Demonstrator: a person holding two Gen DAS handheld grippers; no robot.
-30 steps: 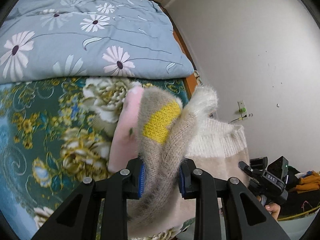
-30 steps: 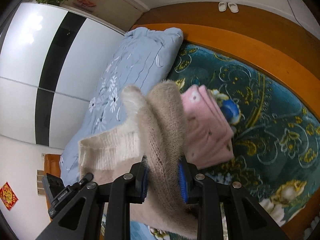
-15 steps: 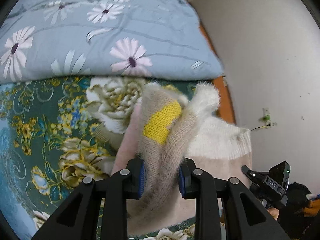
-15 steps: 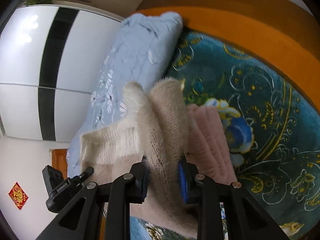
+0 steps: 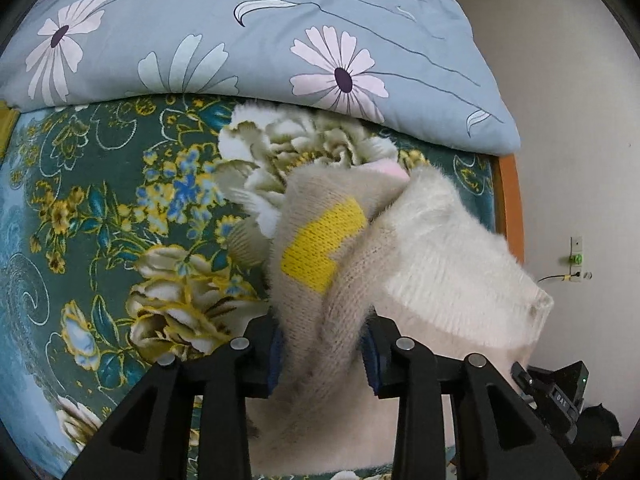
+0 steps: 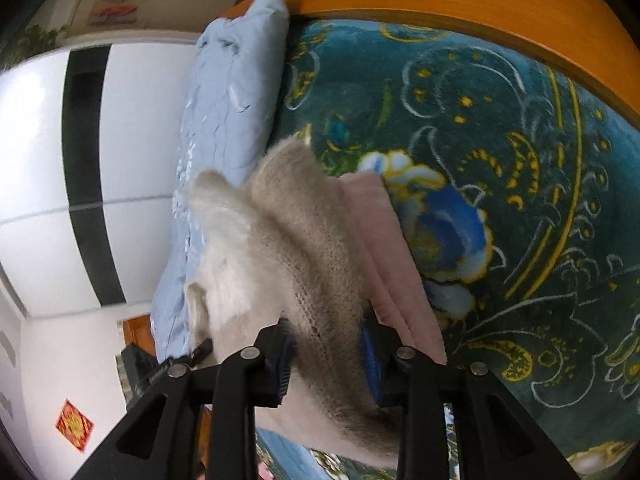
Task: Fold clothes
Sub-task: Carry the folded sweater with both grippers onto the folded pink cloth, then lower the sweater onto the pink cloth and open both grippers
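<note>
Covering most of the pink garment, fuzzy sweater.

White letters reading roughly "DAS" stood on the black plastic device body; nothing else was legible.

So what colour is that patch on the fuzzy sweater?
Bright yellow patch, on the beige sweater; clearest in the left wrist view.

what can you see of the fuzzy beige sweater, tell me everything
The sweater is a fluffy knit in beige and cream with a yellow patch and a ribbed cream band. It is bunched between the jaws of the left gripper and the right gripper, which have just been opening. It drapes over a folded pink garment on the floral bedspread.
</note>
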